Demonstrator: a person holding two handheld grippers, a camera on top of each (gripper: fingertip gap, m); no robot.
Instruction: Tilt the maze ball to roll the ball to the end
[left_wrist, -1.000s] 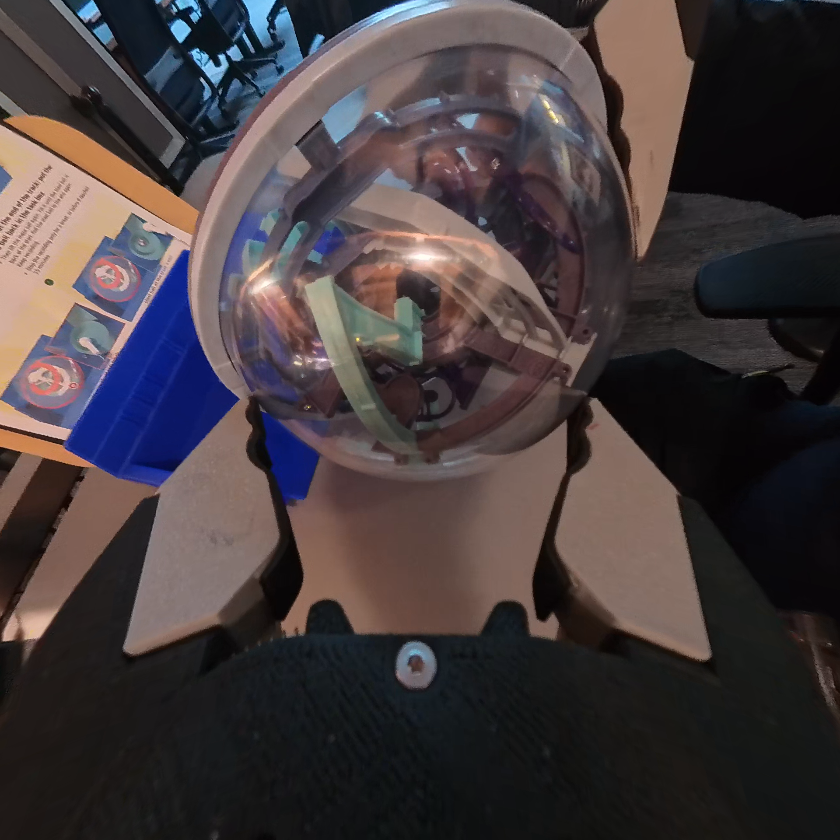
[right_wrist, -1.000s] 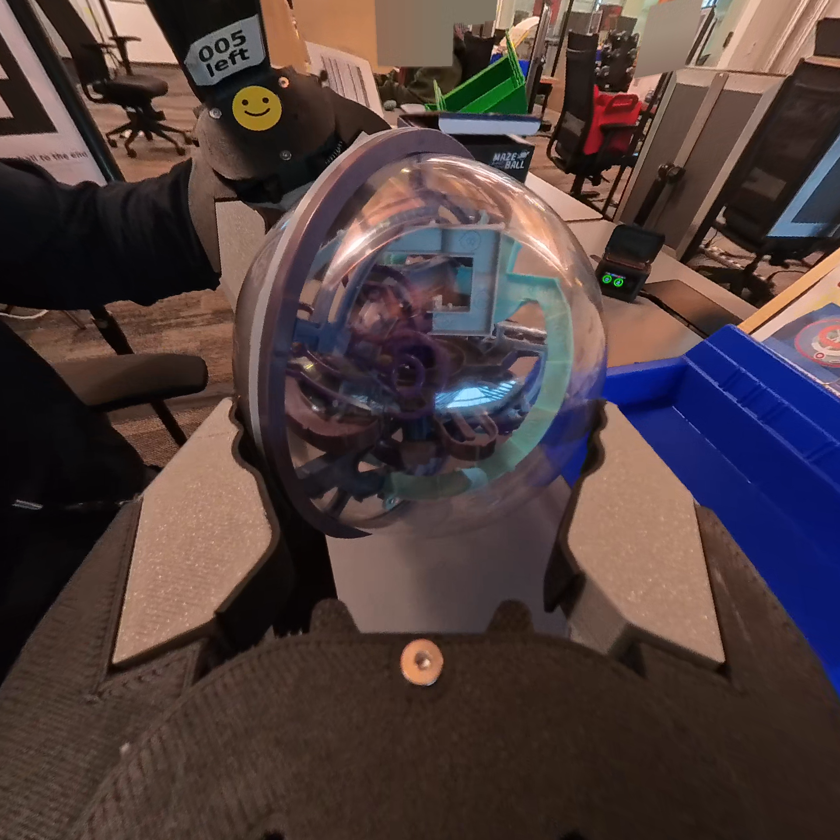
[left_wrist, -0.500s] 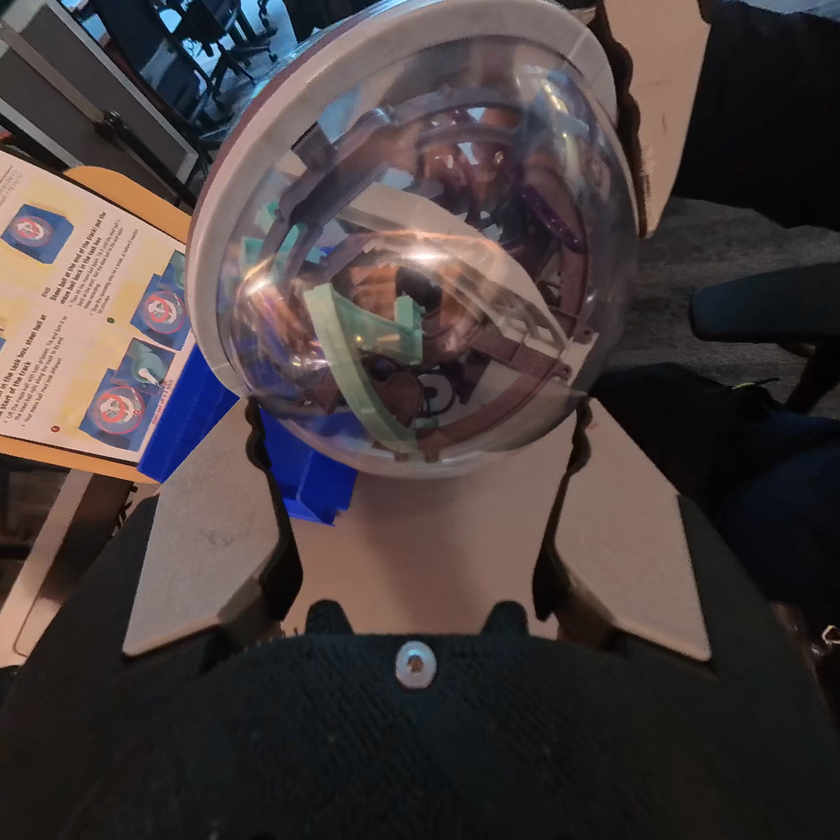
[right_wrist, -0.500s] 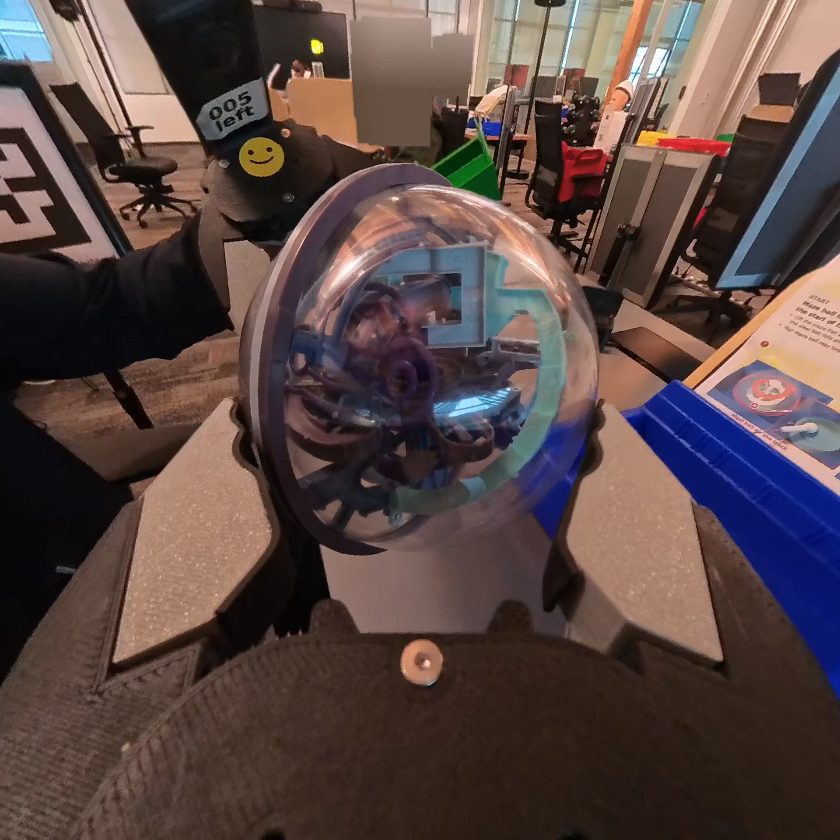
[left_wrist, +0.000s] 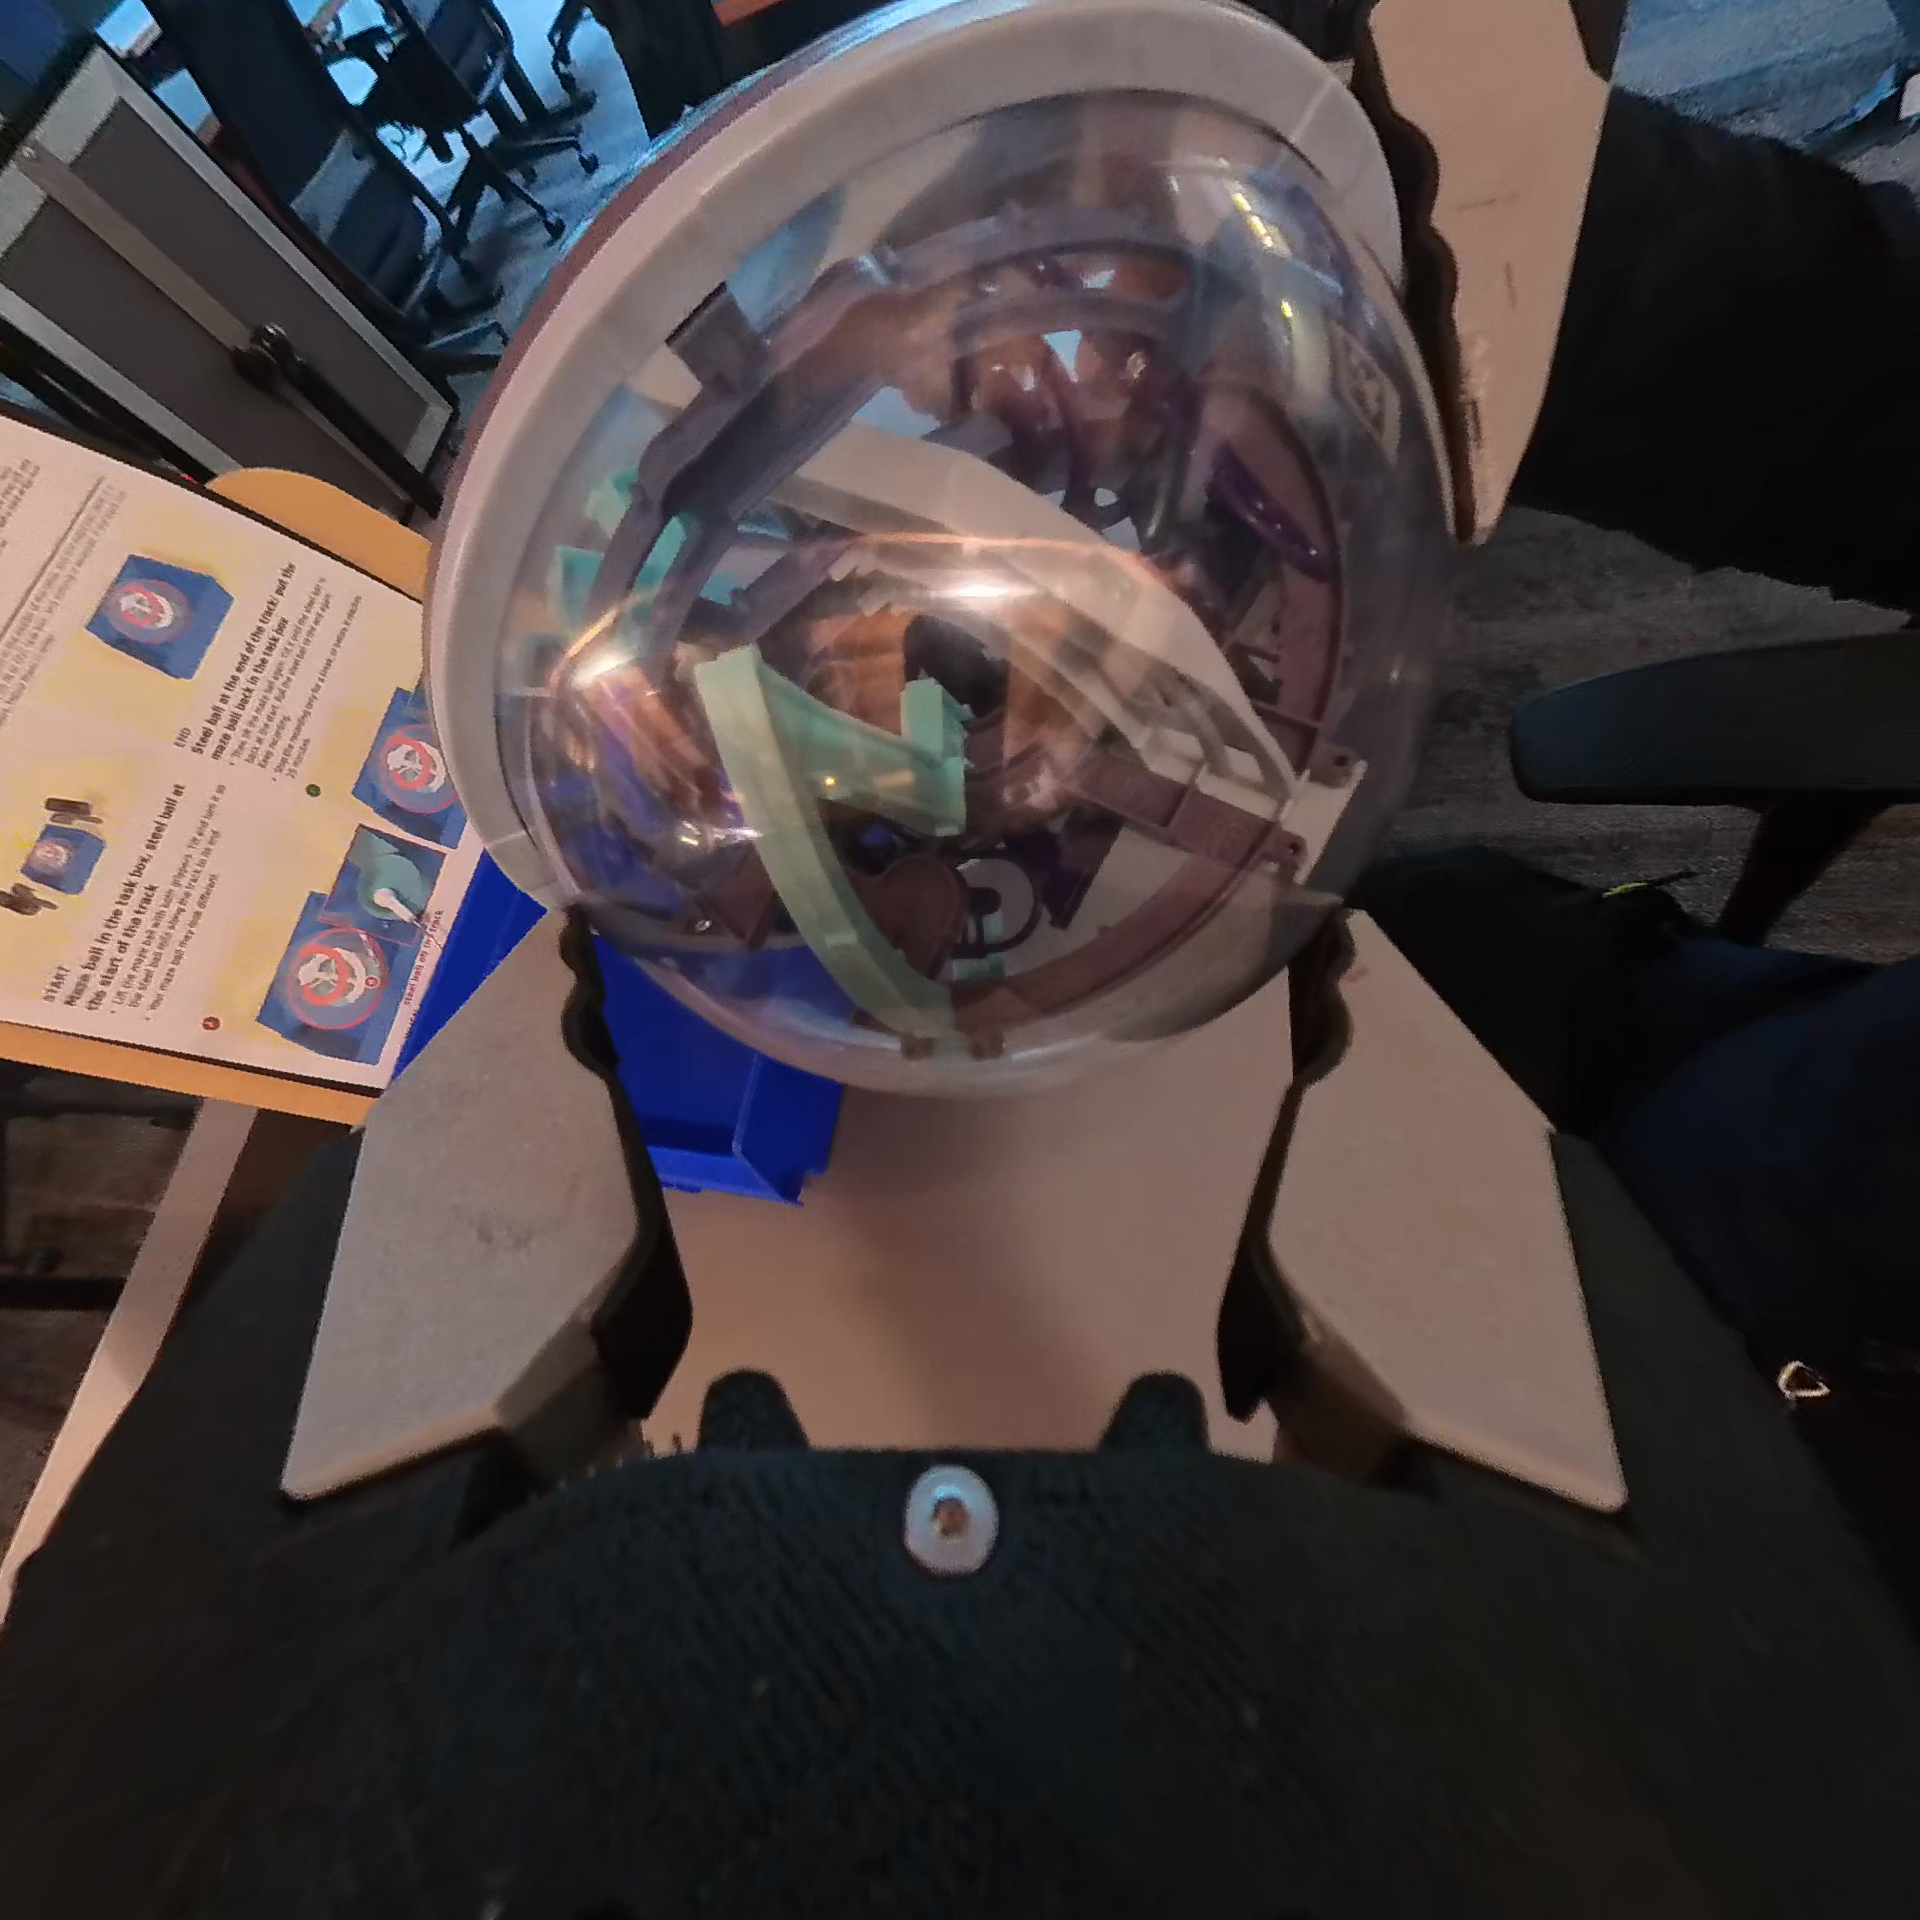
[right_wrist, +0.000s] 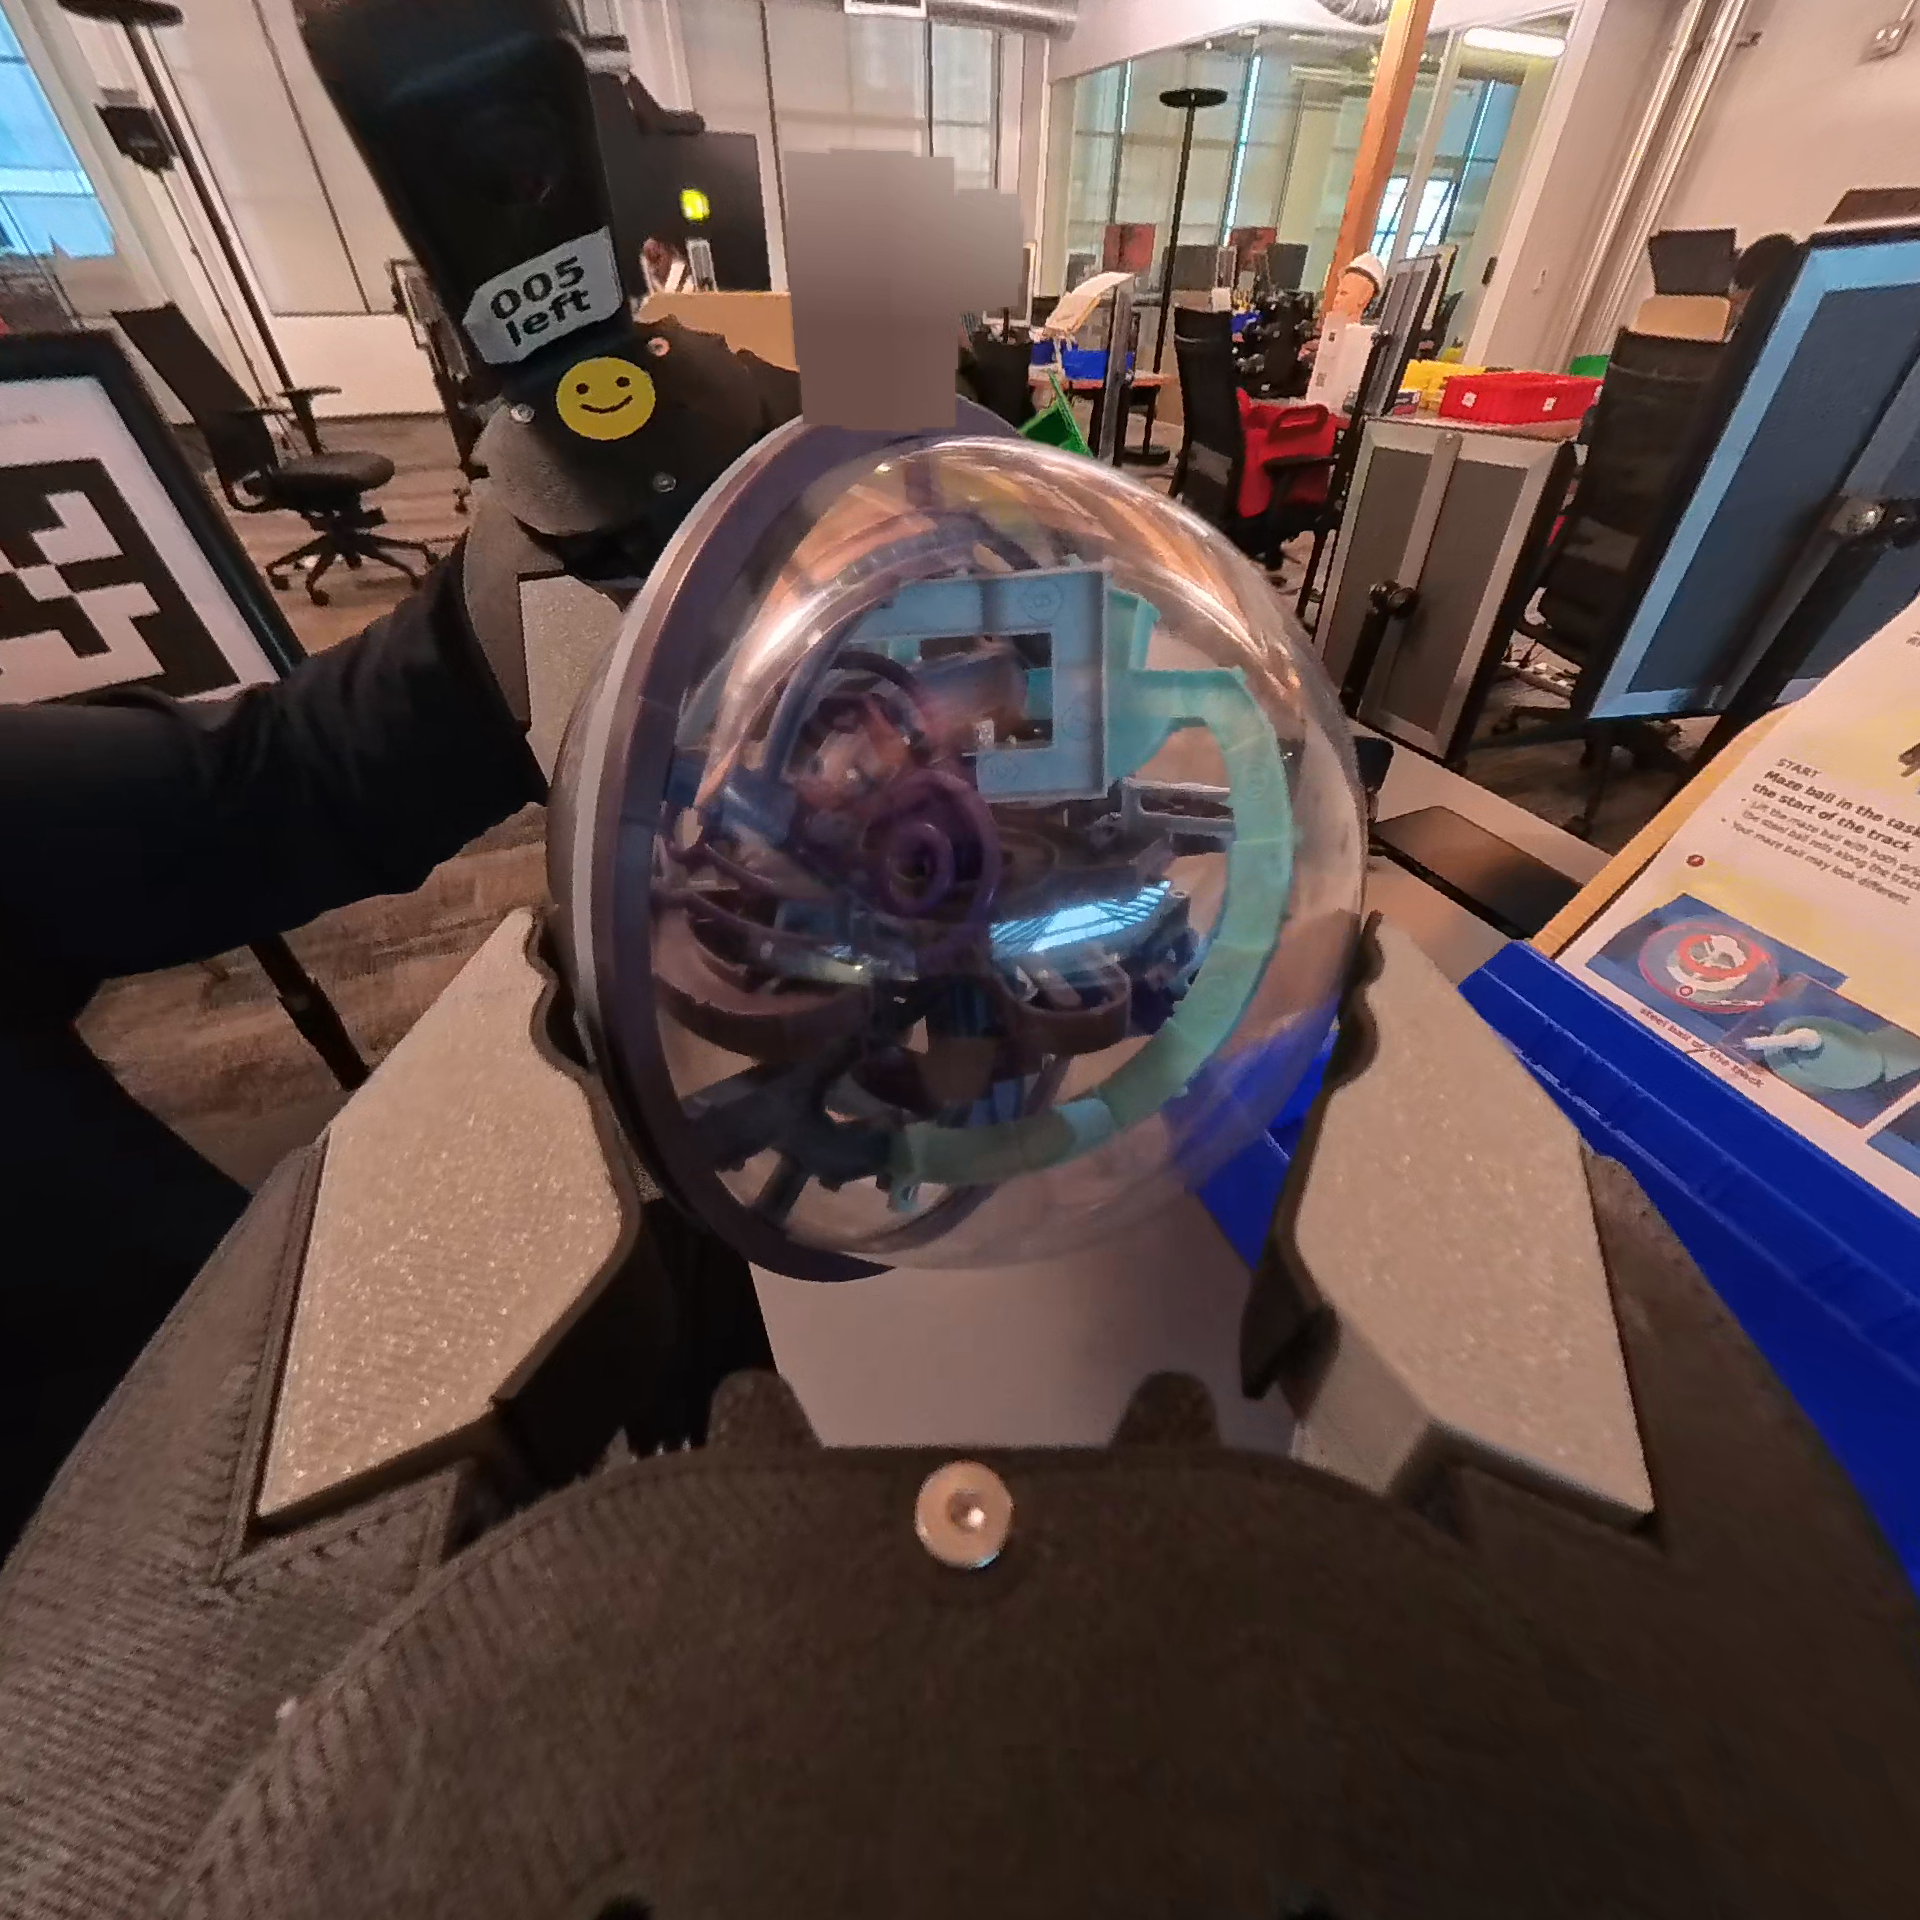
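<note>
The maze ball (left_wrist: 935, 582) is a clear sphere with a grey equator ring and purple, teal and blue tracks inside. It is held in the air between both grippers. My left gripper (left_wrist: 945, 935) is shut on its lower half, fingers on either side. My right gripper (right_wrist: 956, 966) is shut on the opposite half of the maze ball (right_wrist: 966, 862). The left gripper's black body (right_wrist: 582, 416) shows behind the ball in the right wrist view. A right finger (left_wrist: 1486, 208) shows past the ball in the left wrist view. I cannot pick out the small steel ball.
A blue bin (left_wrist: 717, 1091) sits on the grey table (left_wrist: 1039, 1247) below the ball and also shows in the right wrist view (right_wrist: 1714, 1143). An instruction sheet (left_wrist: 208, 727) lies beside it. A chair armrest (left_wrist: 1714, 717) is on the right. A person's dark sleeve (right_wrist: 208, 790) reaches in.
Both grippers have swung together with the ball. The right wrist view now looks higher into the room, and the left shows more of the sheet and less of the bin. Both grips are unchanged.
</note>
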